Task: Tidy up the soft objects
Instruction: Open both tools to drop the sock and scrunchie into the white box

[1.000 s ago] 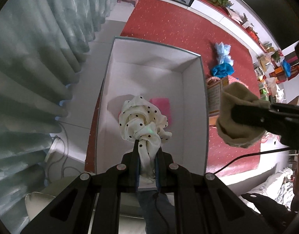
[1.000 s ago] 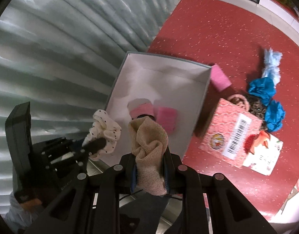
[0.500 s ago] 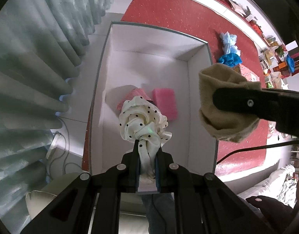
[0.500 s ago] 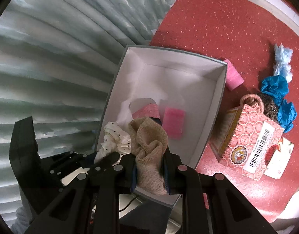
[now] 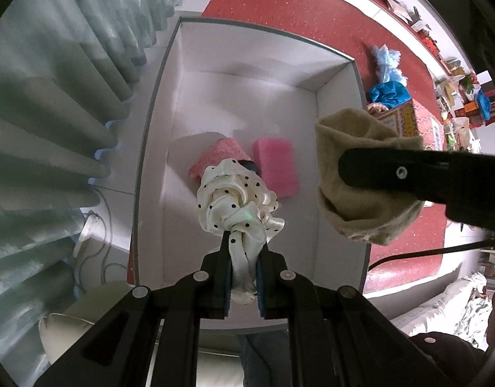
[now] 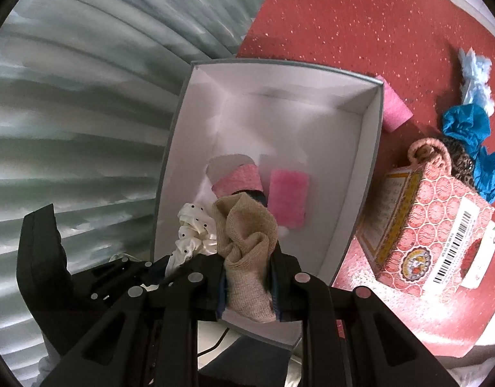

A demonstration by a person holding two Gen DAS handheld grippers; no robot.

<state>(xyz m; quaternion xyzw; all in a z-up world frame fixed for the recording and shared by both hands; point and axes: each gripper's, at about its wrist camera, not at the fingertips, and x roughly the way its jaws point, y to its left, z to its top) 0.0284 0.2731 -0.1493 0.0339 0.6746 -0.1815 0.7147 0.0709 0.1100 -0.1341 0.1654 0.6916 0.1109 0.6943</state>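
Satin dotted scrunchie [image 5: 237, 200] in left claw [image 5: 243, 251], knobbly beige cloth [image 6: 247, 242] in right claw [image 6: 247, 277].

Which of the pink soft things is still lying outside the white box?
The pink roll on the red floor, against the box's far right corner. The other two, a pink pad and a salmon-pink roll, lie inside the box.

Soft, even daylight, faint shadows, strong fisheye bending with black corners, slight blur at edges
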